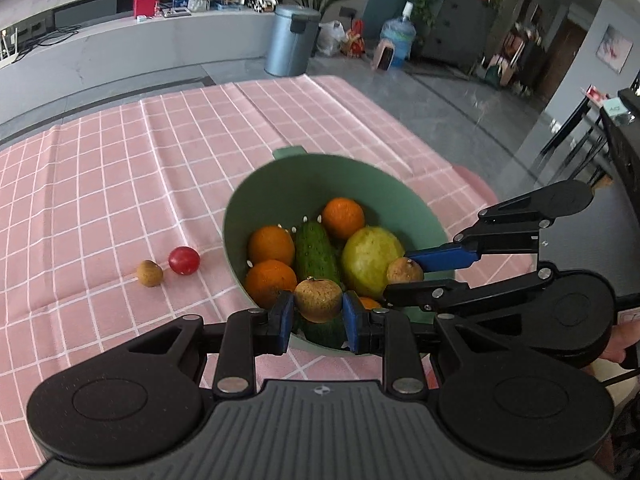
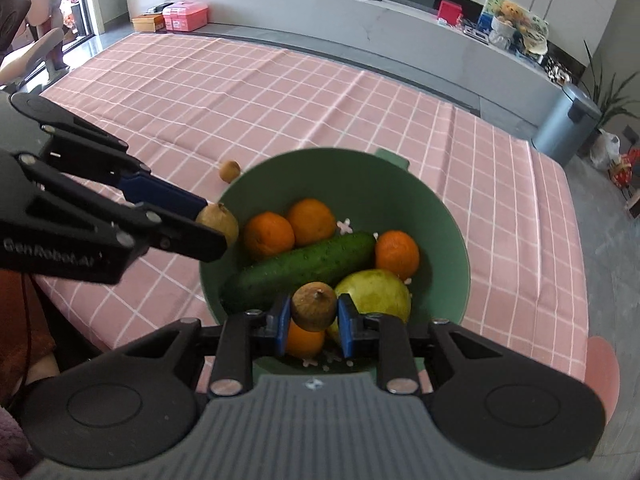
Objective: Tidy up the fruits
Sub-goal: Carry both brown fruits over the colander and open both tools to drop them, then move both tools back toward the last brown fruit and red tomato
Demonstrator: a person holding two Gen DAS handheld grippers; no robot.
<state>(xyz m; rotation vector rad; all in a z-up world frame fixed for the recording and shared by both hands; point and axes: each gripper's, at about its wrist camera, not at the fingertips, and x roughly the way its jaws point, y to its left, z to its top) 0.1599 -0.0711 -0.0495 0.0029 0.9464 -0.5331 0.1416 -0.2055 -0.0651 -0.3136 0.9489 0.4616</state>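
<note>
Left wrist: left tongs [image 1: 319, 318] grip brown fruit [image 1: 319, 299] | right tongs [image 1: 404, 280] grip another [image 1: 404, 271] | both over green bowl [image 1: 416, 204], prob. for drop-in w/ rest.

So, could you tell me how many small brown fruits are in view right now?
3: one held in the left gripper over the green bowl, one held in the right gripper over the bowl, one on the tablecloth beside the red tomato. Others may be hidden.

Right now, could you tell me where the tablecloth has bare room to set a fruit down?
Free: the pink tablecloth beyond the green bowl, and left of the red tomato and brown fruit. Crowded: the bowl itself, where both grippers hold fruit.
</note>
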